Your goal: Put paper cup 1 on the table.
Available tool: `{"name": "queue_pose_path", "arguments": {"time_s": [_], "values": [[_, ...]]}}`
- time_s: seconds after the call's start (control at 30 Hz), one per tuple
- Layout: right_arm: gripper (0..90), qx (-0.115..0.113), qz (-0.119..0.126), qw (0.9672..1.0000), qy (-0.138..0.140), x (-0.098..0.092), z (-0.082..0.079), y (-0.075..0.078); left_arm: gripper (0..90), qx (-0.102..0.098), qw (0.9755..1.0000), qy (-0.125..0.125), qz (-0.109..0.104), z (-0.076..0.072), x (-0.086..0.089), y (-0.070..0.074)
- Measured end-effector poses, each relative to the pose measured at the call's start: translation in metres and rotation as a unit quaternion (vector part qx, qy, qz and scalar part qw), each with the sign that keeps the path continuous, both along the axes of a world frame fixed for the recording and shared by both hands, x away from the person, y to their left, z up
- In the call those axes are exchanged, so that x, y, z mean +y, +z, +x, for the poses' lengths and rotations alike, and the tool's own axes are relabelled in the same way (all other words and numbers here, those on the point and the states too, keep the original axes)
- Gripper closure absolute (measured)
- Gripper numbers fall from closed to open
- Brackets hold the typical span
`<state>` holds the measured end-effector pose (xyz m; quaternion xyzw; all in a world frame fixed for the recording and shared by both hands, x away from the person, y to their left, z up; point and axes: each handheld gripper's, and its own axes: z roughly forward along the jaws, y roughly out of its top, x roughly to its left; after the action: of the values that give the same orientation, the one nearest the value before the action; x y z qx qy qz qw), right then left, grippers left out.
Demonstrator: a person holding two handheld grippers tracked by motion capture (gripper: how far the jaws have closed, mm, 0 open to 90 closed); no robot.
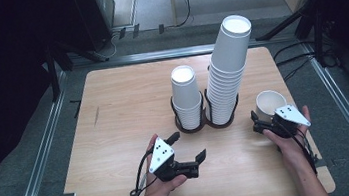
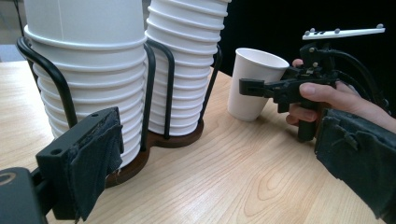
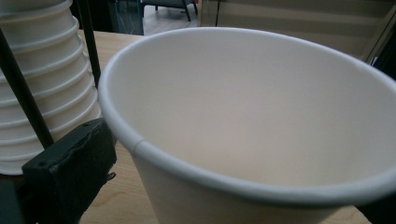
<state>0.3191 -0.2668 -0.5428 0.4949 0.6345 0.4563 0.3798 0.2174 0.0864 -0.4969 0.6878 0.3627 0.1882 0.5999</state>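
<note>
Left gripper (image 1: 187,147): held low near the table's (image 1: 114,115) near edge, jaws spread, nothing between them. Wire holder (image 1: 207,119), centre: short cup stack (image 1: 186,96) and tall cup stack (image 1: 227,71) are seated in it. Single paper cup (image 1: 269,105), right, upright on the table, empty: bracketed by the right gripper (image 1: 258,120), whose jaws are spread, pads seemingly off its wall.

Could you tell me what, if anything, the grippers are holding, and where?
Nothing. The right gripper's open jaws flank the cup near its rim, pads off it; the left gripper is open and empty.
</note>
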Motion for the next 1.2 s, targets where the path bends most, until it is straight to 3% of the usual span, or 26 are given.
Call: {"name": "queue_pose_path", "arguments": {"time_s": [0.33, 0.83, 1.2], "values": [[0.0, -0.001, 0.008, 1.0000, 0.004, -0.002, -0.008, 0.007, 1.3, -0.001, 1.0000, 0.004, -0.004, 0.000, 0.002, 0.001], [0.0, -0.004, 0.000, 0.9999, 0.011, -0.005, -0.020, 0.012, 1.3, -0.001, 1.0000, 0.008, -0.006, 0.001, 0.004, 0.002], [0.0, 0.006, -0.008, 0.9999, 0.013, -0.017, -0.045, 0.019, 1.3, 0.000, 0.9999, 0.010, -0.013, 0.002, 0.005, 0.007]]}}
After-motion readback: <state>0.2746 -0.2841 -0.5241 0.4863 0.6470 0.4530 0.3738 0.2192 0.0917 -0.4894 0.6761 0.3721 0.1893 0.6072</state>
